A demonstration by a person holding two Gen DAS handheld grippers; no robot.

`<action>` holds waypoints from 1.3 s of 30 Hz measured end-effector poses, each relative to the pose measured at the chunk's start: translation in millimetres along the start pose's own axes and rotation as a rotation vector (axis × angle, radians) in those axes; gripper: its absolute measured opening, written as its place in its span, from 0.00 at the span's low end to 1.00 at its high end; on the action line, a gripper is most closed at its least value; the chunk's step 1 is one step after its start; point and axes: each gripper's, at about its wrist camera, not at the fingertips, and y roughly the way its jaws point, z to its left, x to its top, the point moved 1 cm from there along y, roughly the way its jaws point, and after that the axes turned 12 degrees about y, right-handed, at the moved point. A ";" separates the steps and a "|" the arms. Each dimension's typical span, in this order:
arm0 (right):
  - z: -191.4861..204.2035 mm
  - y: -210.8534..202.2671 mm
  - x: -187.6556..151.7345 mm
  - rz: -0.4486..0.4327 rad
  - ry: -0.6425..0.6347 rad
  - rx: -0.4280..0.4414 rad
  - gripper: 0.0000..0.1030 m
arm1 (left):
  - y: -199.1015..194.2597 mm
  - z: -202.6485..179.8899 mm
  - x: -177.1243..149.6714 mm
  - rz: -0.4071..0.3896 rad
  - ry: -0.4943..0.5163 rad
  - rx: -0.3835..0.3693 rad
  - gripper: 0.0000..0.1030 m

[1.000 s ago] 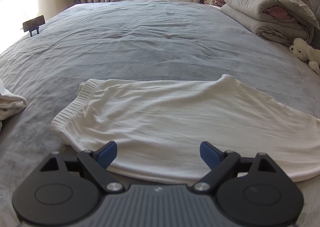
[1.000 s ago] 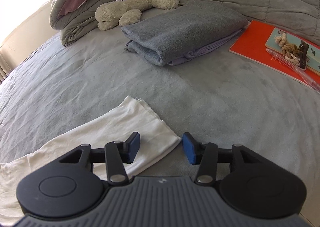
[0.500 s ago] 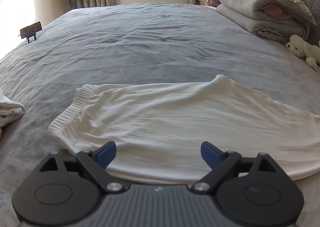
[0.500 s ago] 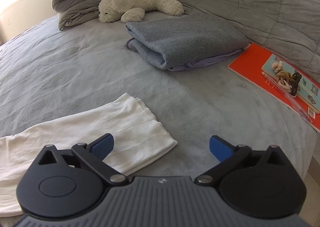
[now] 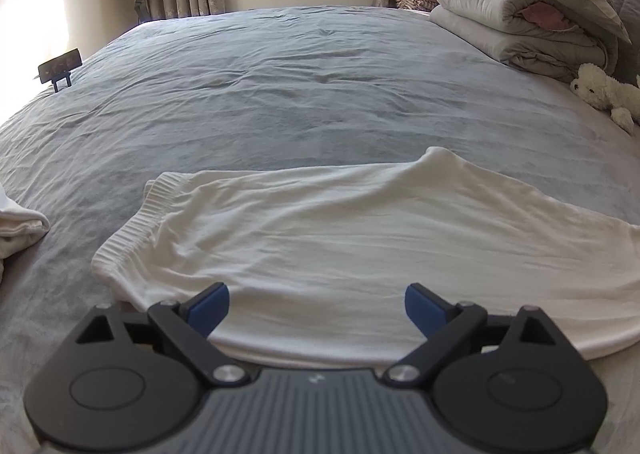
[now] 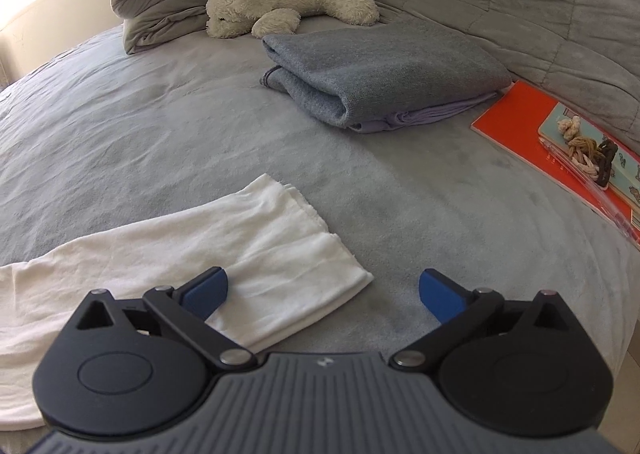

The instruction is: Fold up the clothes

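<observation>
Widening since a second ago, the right gripper [image 6: 323,292] is now holding its fingers fully apart over the hem corner of the white trousers [image 5: 360,238].

Lying flat across the grey bed [image 5: 280,94], the trousers are filling the lower half of the left view, waistband at centre left, hem at lower centre of the right view. The left gripper [image 5: 317,304] is hovering with fingers apart above the near edge, clamping nothing. Folding well probably means both pairs of fingers pinching all layers at matching corners, lifting evenly and carrying the hem toward the waistband without dragging creases in.
</observation>
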 end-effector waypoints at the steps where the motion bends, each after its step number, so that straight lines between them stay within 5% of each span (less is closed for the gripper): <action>1: -0.8 -0.5 0.6 0.010 0.014 0.005 1.00 | -0.1 0.0 0.0 0.000 -0.001 0.000 0.93; 8: -10.8 -5.5 4.2 0.036 0.098 0.041 0.87 | -0.1 1.4 -0.3 0.003 -0.013 -0.009 0.93; 13: -27.0 -10.1 10.8 0.038 0.201 0.067 0.62 | 1.4 -1.6 0.1 0.008 -0.010 -0.013 0.93; 26: -35.9 -9.6 15.9 0.071 0.293 0.141 0.37 | 4.3 -9.5 1.0 0.018 -0.003 -0.035 0.93; 31: -42.9 -9.8 15.6 0.079 0.356 0.149 0.08 | 5.5 -9.3 1.7 0.023 -0.010 -0.042 0.93; 39: -15.0 -38.1 18.4 -0.028 0.250 0.215 0.06 | 6.6 -8.1 1.4 0.032 -0.023 -0.052 0.93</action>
